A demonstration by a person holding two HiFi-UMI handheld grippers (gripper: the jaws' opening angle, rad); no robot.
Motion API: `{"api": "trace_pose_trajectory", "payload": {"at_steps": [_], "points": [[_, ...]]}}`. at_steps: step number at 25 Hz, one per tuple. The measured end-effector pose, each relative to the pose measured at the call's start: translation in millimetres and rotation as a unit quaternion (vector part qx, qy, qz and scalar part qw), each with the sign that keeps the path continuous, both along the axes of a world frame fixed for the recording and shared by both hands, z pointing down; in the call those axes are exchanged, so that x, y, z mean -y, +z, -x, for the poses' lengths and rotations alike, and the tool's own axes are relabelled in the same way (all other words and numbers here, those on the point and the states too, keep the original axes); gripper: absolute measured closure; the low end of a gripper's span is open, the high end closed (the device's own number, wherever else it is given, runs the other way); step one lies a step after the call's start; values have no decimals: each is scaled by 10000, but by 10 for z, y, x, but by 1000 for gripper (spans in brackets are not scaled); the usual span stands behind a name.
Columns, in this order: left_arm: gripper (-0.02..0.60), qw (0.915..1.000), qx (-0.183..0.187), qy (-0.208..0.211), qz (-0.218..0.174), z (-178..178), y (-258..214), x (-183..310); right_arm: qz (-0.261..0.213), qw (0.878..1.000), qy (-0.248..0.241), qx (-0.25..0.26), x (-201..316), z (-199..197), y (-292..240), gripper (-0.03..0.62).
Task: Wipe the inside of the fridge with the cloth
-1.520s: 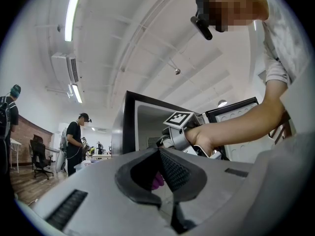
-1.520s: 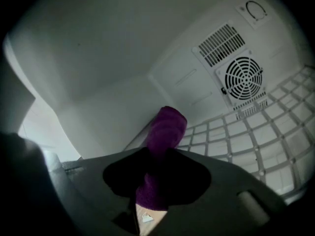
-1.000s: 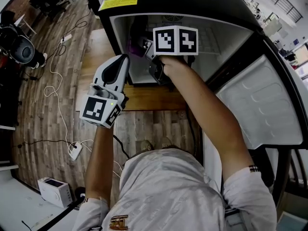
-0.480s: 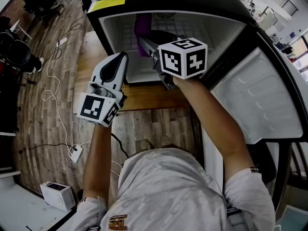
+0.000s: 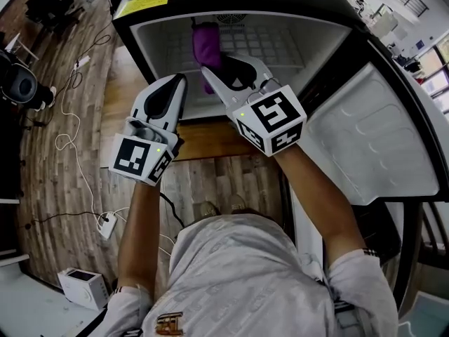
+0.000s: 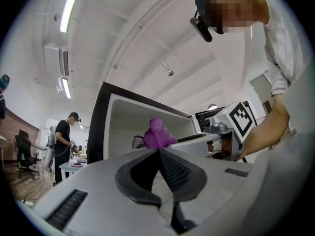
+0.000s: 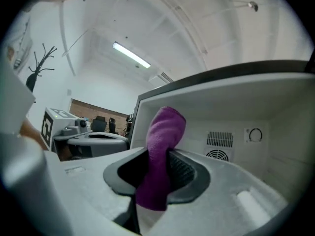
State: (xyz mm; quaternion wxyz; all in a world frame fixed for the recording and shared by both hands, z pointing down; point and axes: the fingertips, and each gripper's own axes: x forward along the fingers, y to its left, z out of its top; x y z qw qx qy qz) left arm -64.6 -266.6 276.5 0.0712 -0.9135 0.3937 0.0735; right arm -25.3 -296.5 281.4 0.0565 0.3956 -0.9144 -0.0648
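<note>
A small black fridge stands open, its white inside showing a fan vent on the back wall. A purple cloth sticks up from my right gripper, whose jaws are shut on it at the fridge mouth; the same cloth fills the middle of the right gripper view. To its left my left gripper hangs just outside the fridge's front edge, jaws shut with nothing between them. In the left gripper view the cloth and the right gripper show beyond the jaws.
The fridge door hangs open at the right. The fridge rests on a wooden stand above a plank floor with cables. A person stands far off by a table.
The right gripper has drawn back out of the fridge and tilted, bringing the purple cloth toward the opening. The left gripper has stayed nearly still.
</note>
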Motion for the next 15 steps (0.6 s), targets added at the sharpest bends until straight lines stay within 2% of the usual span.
{"api": "trace_pose_trajectory", "payload": {"at_steps": [9,15], "points": [[581,10000,-14,68,32,-114,14,-82,-693,9976,60,-52,-277,-89,-2,482],[581,10000,2,33,16,-171,26,-161,-726,9971,108,205,-388,-131,26,482]]}}
